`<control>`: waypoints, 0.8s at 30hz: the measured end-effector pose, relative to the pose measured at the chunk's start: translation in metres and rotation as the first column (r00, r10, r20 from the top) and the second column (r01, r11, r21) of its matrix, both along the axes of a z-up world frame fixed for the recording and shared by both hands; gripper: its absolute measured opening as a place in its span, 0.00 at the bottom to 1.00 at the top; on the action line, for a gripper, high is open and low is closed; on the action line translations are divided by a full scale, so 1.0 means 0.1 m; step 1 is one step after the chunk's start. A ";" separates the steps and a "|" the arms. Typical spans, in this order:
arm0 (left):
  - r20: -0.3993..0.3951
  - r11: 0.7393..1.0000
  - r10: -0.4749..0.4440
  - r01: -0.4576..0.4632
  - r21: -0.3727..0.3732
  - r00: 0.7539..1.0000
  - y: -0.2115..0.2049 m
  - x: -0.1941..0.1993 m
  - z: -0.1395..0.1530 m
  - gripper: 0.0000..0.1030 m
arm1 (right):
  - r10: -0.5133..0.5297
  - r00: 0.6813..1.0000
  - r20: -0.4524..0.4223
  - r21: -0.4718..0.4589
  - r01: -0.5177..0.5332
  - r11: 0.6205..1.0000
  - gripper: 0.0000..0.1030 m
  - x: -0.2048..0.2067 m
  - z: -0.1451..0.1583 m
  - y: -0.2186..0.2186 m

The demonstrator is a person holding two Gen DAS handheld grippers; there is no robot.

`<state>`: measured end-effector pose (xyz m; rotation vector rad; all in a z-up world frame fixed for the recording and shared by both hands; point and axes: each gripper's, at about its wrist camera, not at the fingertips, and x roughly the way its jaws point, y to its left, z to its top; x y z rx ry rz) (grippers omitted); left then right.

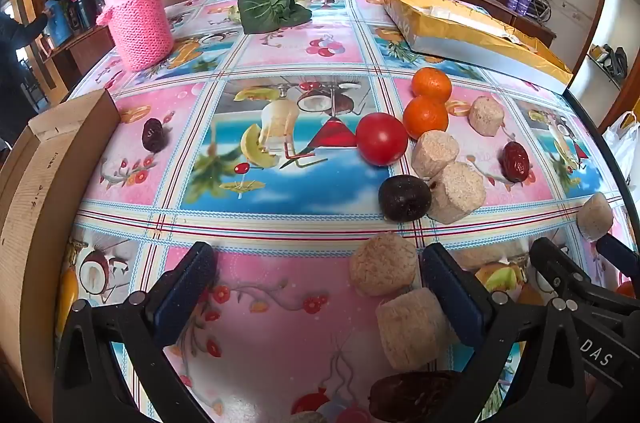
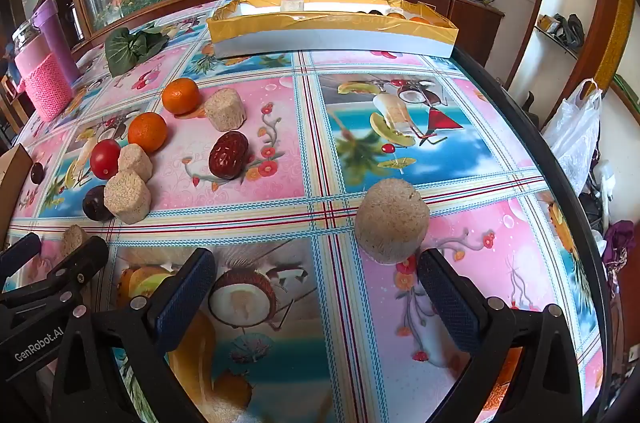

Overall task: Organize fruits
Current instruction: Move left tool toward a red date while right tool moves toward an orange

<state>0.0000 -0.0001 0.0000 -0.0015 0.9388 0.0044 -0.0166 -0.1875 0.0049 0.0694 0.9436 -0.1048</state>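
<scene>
Fruits lie on a table with a printed cloth. In the left wrist view there are two oranges (image 1: 431, 85), a tomato (image 1: 382, 138), a dark plum (image 1: 404, 198), a red date (image 1: 516, 156), a dark date (image 1: 153, 134) at left and several beige cakes (image 1: 383, 263). My left gripper (image 1: 316, 287) is open and empty, one beige cake (image 1: 412, 327) against its right finger. My right gripper (image 2: 314, 289) is open and empty, just short of a beige cake (image 2: 391, 221). The right wrist view shows the oranges (image 2: 181, 95), tomato (image 2: 105, 159) and red date (image 2: 228, 155).
A yellow and white box (image 2: 332, 33) stands at the table's far side, some fruit inside. A round wooden steamer (image 1: 36, 207) sits at the left. A pink bottle (image 1: 134, 11) and a green leaf (image 1: 266, 7) are at the back. The right gripper (image 1: 576, 275) shows beside the left one.
</scene>
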 end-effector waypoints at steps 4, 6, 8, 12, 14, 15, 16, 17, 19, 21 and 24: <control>-0.003 1.000 0.000 0.000 -0.001 1.000 0.00 0.00 0.00 1.00 | 0.000 1.000 0.003 -0.002 0.000 1.000 0.99 0.00 0.00 0.00; -0.006 1.000 -0.002 0.002 0.001 1.000 0.00 0.00 0.00 1.00 | 0.000 1.000 0.003 -0.002 0.000 1.000 0.99 0.00 0.00 0.00; -0.025 1.000 -0.012 0.012 0.002 1.000 0.00 0.02 0.01 1.00 | 0.000 1.000 0.002 -0.002 0.000 1.000 0.99 0.00 0.00 0.00; -0.040 0.998 -0.062 0.062 0.004 0.997 0.02 -0.03 0.01 1.00 | 0.003 1.000 0.000 -0.004 -0.003 1.000 0.99 0.00 0.00 0.01; -0.042 0.998 -0.068 0.068 0.002 0.997 0.01 -0.06 0.01 1.00 | 0.011 1.000 -0.006 -0.001 -0.011 1.000 0.99 -0.01 0.01 0.01; -0.052 0.997 -0.077 0.077 0.003 0.996 0.01 -0.06 0.01 1.00 | 0.017 1.000 -0.011 0.001 -0.017 1.000 0.99 -0.01 0.01 0.01; -0.065 0.996 -0.086 0.087 0.001 0.994 0.02 -0.07 0.01 1.00 | 0.020 1.000 -0.022 0.001 -0.020 1.000 0.99 0.04 0.00 0.00; -0.076 0.995 -0.096 0.096 -0.002 0.993 0.02 -0.09 0.02 1.00 | 0.015 0.999 -0.032 0.003 -0.015 1.000 0.99 0.05 0.00 0.01; -0.081 0.994 -0.106 0.105 -0.015 0.991 0.04 -0.14 0.04 1.00 | 0.005 0.999 -0.040 0.000 -0.005 1.000 0.99 0.05 0.01 0.01; -0.063 0.994 -0.099 0.097 -0.040 0.993 0.08 -0.21 0.09 0.99 | 0.001 0.999 -0.039 0.000 -0.001 1.000 0.99 0.06 0.01 0.01; 0.010 0.995 -0.084 0.084 -0.046 0.996 0.17 -0.35 0.24 1.00 | -0.007 0.999 -0.033 -0.004 0.007 1.000 0.99 0.02 0.01 0.02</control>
